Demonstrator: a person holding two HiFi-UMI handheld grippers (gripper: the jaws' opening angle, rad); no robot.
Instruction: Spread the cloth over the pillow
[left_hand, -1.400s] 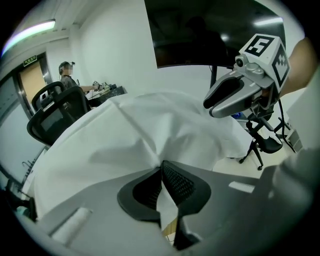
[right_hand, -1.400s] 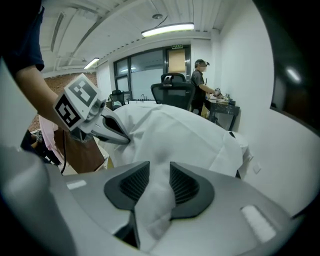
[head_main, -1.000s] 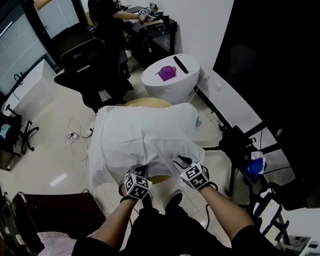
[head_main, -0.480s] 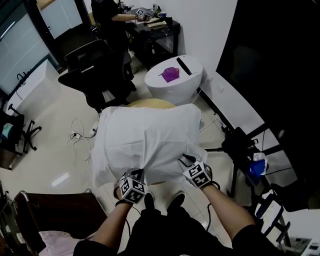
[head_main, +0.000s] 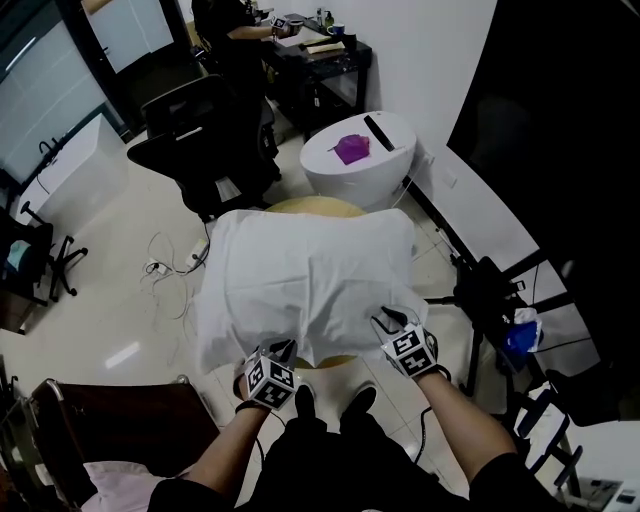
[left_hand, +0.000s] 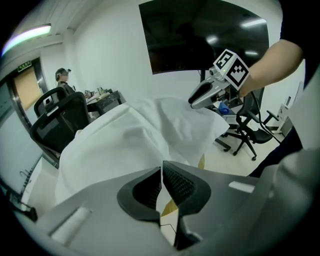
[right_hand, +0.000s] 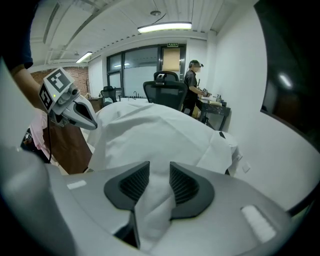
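Note:
A white cloth (head_main: 310, 280) lies spread over the pillow, which shows only as a bulging shape beneath it, on a round yellow table (head_main: 305, 206). My left gripper (head_main: 284, 346) is at the cloth's near edge, left of centre. In the left gripper view its jaws (left_hand: 161, 167) are shut, with a thin sliver of cloth (left_hand: 130, 140) between the pads. My right gripper (head_main: 383, 318) is at the near right edge. In the right gripper view a fold of cloth (right_hand: 160, 130) runs down between its jaws (right_hand: 159, 172), which are shut on it.
A white round stand (head_main: 345, 180) with a purple thing (head_main: 352, 150) and a black bar on it stands just beyond the table. A black office chair (head_main: 195, 125) is at far left, another dark chair (head_main: 490, 290) at right. A person (head_main: 235, 30) stands at a desk. Cables (head_main: 165, 270) lie on the floor.
My left gripper has drawn back toward me and a little left with the cloth's edge. The sagging fold between the grippers has flattened. The right gripper has hardly moved.

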